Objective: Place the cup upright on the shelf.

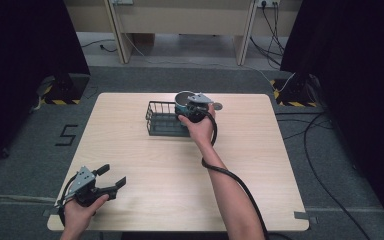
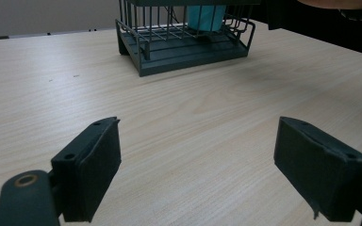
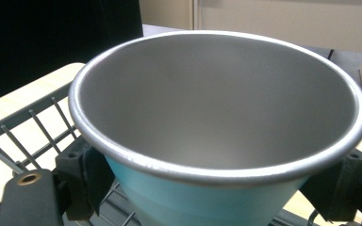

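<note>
Right gripper (image 1: 192,106): jaws are clenched on the turquoise cup (image 3: 217,141), one pad on each side of the wall just under the steel rim. The cup is kept upright, mouth up, nothing visible inside. It is held at the right end of the wire basket (image 1: 164,120), which sits near the middle of the worktop's (image 1: 130,165) far edge. In the left gripper view the cup's lower part (image 2: 206,16) is seen through the basket wires (image 2: 184,42), so it is judged to be inside the basket or just above its floor; contact with the floor cannot be told. The grip below the rim is presumably chosen because the cup flares upward, so the rim stops it slipping down through the pads.

A small round grey object (image 1: 218,106) lies on the worktop just right of the cup; it can't be identified.

Left gripper (image 1: 111,180): jaws are released, spread wide, nothing between them. It is parked near the worktop's near left corner, well apart from the basket, pointed toward it. Likely kept there to stay clear of the right arm's path.

Step is judged to be cup placement into the basket, or a lift out of it; direction cannot be told.
</note>
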